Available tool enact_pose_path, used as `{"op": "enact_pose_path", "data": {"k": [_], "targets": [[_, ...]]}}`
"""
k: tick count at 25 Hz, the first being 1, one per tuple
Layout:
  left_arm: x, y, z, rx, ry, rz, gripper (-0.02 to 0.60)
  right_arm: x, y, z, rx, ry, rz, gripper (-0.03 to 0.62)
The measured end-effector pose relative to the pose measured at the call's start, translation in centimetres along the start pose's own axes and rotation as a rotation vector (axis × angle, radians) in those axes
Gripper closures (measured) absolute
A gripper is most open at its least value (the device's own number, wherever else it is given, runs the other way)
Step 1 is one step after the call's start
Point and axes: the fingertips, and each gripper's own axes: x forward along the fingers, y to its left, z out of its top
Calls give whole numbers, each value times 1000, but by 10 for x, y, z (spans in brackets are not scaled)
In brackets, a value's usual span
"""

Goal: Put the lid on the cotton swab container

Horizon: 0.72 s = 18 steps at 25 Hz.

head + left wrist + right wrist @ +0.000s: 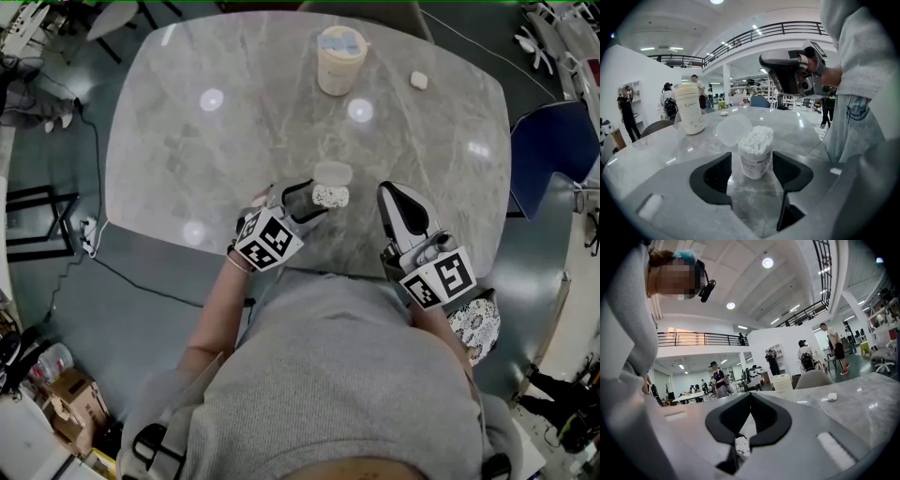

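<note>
Cotton swab container (330, 196) lidless at 6 o'clock on the desk (187, 141), standing between jaws of the released left tool (752, 165); slim gaps either side seen only in left gripper view. Right tool (392, 192) at container's 3 o'clock, clenched, empty. Lid (333, 172) lying just at its 12 o'clock.

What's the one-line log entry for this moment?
left gripper: open around cotton swab container | right gripper: shut, empty | container: upright on table, uncapped | lid: on table beside container | step: lid not yet grasped
</note>
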Motion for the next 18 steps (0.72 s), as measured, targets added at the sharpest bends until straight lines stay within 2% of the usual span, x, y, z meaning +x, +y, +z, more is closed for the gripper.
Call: {"op": "enact_pose_path", "data": {"k": [18], "targets": [[18,-4,1,-86,-8,-41,267,-5,-4,-2,-2,3,-4,592]]}}
